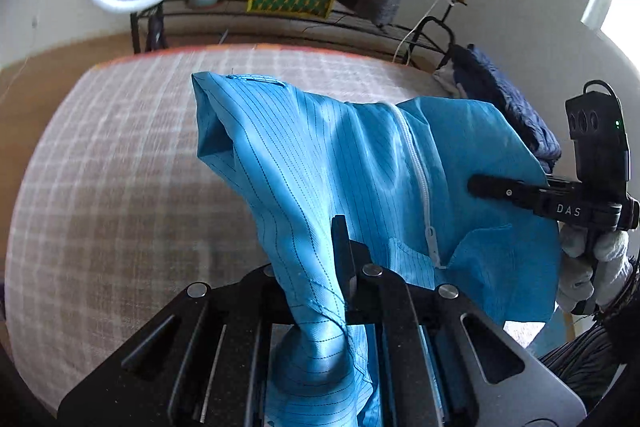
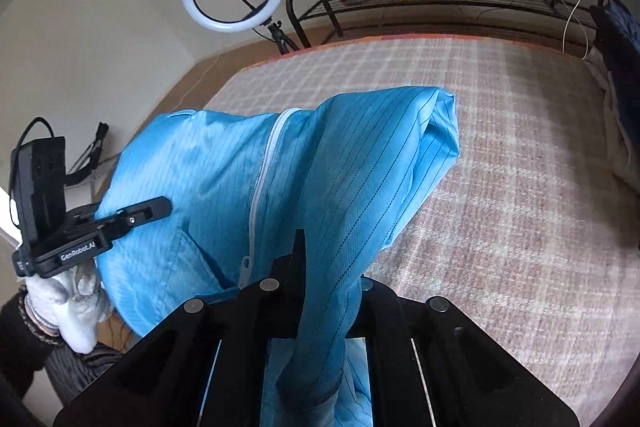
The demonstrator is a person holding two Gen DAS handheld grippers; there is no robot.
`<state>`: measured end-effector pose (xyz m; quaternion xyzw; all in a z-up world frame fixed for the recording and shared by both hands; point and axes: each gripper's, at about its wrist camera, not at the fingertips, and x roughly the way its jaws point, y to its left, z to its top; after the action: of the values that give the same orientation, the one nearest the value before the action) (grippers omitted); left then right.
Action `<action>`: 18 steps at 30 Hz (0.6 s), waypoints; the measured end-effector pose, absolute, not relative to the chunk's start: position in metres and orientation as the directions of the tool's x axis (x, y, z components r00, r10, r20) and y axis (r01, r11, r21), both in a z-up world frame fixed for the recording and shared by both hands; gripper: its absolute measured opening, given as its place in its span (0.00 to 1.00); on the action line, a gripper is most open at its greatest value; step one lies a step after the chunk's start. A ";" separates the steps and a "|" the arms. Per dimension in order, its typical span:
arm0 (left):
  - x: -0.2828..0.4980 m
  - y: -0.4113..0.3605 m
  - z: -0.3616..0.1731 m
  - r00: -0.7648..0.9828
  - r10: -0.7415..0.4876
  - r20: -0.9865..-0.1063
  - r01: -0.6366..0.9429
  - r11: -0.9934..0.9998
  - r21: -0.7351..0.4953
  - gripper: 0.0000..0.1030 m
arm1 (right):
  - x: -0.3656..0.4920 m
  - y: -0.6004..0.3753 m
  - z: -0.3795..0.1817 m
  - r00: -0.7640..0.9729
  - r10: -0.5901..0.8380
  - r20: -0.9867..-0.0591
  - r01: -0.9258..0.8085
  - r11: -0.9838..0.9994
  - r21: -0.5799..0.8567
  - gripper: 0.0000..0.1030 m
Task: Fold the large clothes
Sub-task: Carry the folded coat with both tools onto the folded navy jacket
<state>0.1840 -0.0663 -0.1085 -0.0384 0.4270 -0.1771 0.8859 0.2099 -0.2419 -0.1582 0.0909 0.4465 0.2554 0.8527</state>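
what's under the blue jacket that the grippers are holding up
Below the lifted blue jacket lies the plaid bed cover, bare where visible. Whatever sits directly beneath the hanging fabric is covered from both views.

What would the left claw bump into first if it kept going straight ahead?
Probably the blue pinstriped zip garment it already grips, which hangs right ahead; behind that, the plaid bed cover. Depth is uncertain.
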 end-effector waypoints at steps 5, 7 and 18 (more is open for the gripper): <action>0.168 -0.092 -0.093 0.597 -0.379 -0.707 0.341 0.918 -0.204 0.06 | 0.191 -0.275 -0.136 0.525 0.491 -0.696 -0.340 0.870 0.357 0.05; 0.163 -0.105 -0.089 0.598 -0.395 -0.697 0.368 0.908 -0.199 0.06 | 0.185 -0.289 -0.129 0.548 0.485 -0.681 -0.325 0.874 0.360 0.05; 0.171 -0.199 -0.080 0.536 -0.508 -0.675 0.495 0.836 -0.236 0.06 | 0.160 -0.372 -0.115 0.651 0.394 -0.648 -0.209 0.915 0.345 0.05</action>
<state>0.1709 -0.1994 -0.0805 -0.0080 0.3878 -0.2861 0.8762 0.1602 -0.3720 -0.1151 0.1207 0.3824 0.1674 0.9006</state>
